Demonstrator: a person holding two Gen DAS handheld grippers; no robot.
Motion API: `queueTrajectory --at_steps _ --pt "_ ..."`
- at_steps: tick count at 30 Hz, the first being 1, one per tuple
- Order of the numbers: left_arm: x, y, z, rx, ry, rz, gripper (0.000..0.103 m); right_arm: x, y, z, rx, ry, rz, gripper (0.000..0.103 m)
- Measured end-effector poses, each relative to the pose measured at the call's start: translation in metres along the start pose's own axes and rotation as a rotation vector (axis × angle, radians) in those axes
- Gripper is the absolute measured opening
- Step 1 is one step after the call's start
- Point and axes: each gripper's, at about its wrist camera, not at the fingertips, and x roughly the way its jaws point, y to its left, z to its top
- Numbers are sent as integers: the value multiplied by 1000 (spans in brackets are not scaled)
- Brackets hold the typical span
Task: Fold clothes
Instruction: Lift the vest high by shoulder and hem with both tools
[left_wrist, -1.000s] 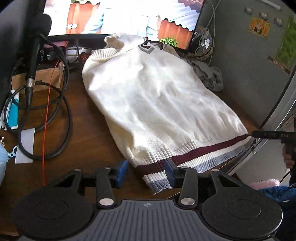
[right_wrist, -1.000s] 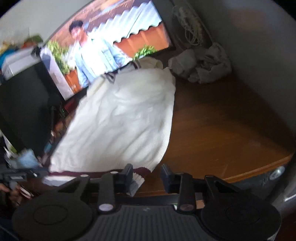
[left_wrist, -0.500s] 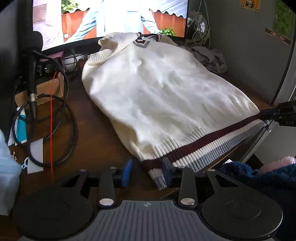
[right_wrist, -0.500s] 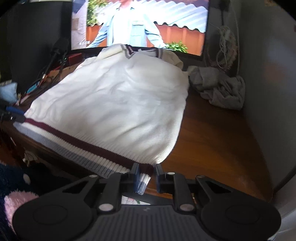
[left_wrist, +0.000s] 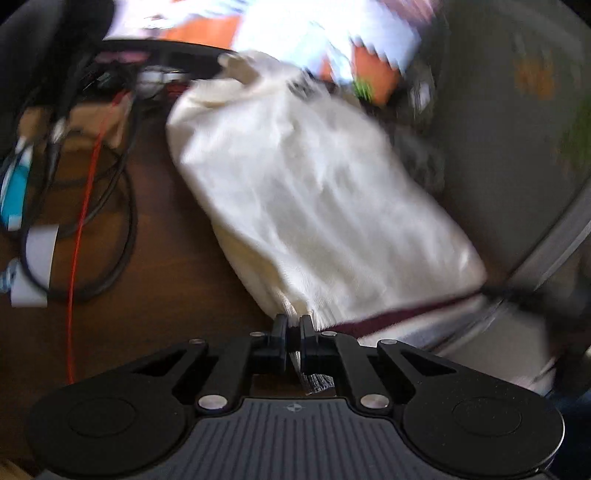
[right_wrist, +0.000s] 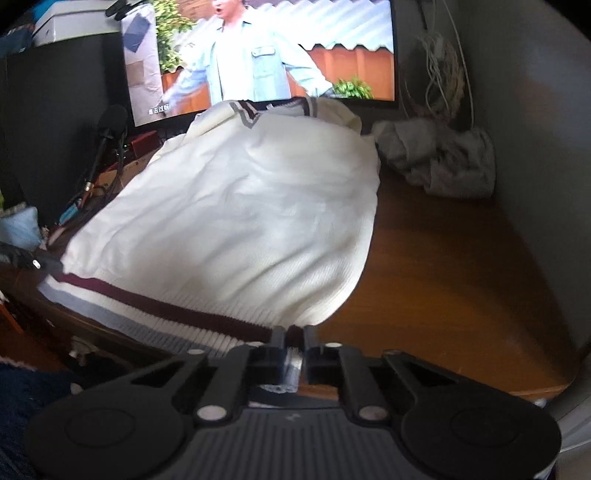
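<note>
A cream knitted sweater (left_wrist: 303, 192) with a maroon and grey striped hem lies lengthwise on the brown wooden desk (left_wrist: 155, 295), collar towards the screen. My left gripper (left_wrist: 293, 325) is shut on the hem's left corner; the ribbed edge pokes out below its fingers. In the right wrist view the same sweater (right_wrist: 251, 214) fills the middle, and my right gripper (right_wrist: 294, 336) is shut on the hem's right corner. The hem between the two corners hangs at the desk's front edge. The left wrist view is blurred by motion.
A lit screen (right_wrist: 266, 55) stands behind the collar. Black and red cables (left_wrist: 85, 206) and a microphone (right_wrist: 110, 125) crowd the desk's left side. A crumpled grey cloth (right_wrist: 439, 162) lies at the back right by the grey wall (right_wrist: 535, 147). Bare desk (right_wrist: 443, 280) lies right of the sweater.
Both grippers have gone from open around the hem corners to shut on them. The left camera is now moving fast, and the hem's left corner has lifted slightly.
</note>
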Motion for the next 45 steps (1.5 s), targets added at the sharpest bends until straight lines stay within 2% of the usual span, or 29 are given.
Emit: queueTrajectory --at_steps 3,5,10,12,13,16,18,21,22,25,27,28,29,32,35,37,39,41,43,45 --pt "-22 22 -11 -206 -70 -148 6 -2 -4 2 -1 -1 -16 7" --pt "-29 32 -24 -308 -83 -218 5 -3 -10 3 9 10 -19 7" --pt "-24 39 -48 -387 -75 -229 5 -8 -13 12 -36 9 -39 10" --pt "-22 40 -53 -412 -88 -249 5 -19 -16 27 -57 -41 -101 12" --pt "-22 40 -54 -415 -96 -263 4 -24 -18 35 -68 -66 -131 16" --pt "-23 39 -57 -419 -113 -310 3 -28 -9 72 -95 -145 -90 17" --pt "-25 37 -59 -410 -124 -331 3 -15 15 97 -151 -159 45 17" --pt "-26 34 -61 -386 -135 -328 3 24 63 134 -240 -139 270 27" --pt "-27 32 -61 -372 -141 -301 3 40 80 144 -270 -129 312 33" --pt "-31 25 -63 -299 -167 -212 4 91 136 175 -352 -103 409 38" --pt "-34 14 -59 -220 -191 -148 12 129 167 201 -348 -66 446 38" --pt "-34 10 -57 -188 -190 -127 29 148 182 214 -345 -48 464 39" --pt "-33 5 -56 -157 -188 -107 39 170 192 227 -318 -10 443 39" --pt "-30 -1 -57 -115 -157 -89 38 230 211 260 -220 105 369 38" --pt "-26 5 -62 -152 -131 -114 38 280 210 275 -63 236 324 38" --pt "-24 11 -66 -186 -125 -133 36 305 209 279 10 302 302 34" --pt "-23 18 -66 -224 -129 -155 36 311 215 283 23 316 299 32" --pt "-21 22 -65 -254 -130 -172 36 312 226 284 -33 322 250 29" --pt "-18 22 -63 -256 -125 -175 30 311 232 280 -98 307 209 3" --pt "-15 22 -62 -257 -120 -178 28 309 228 278 -77 287 223 3"
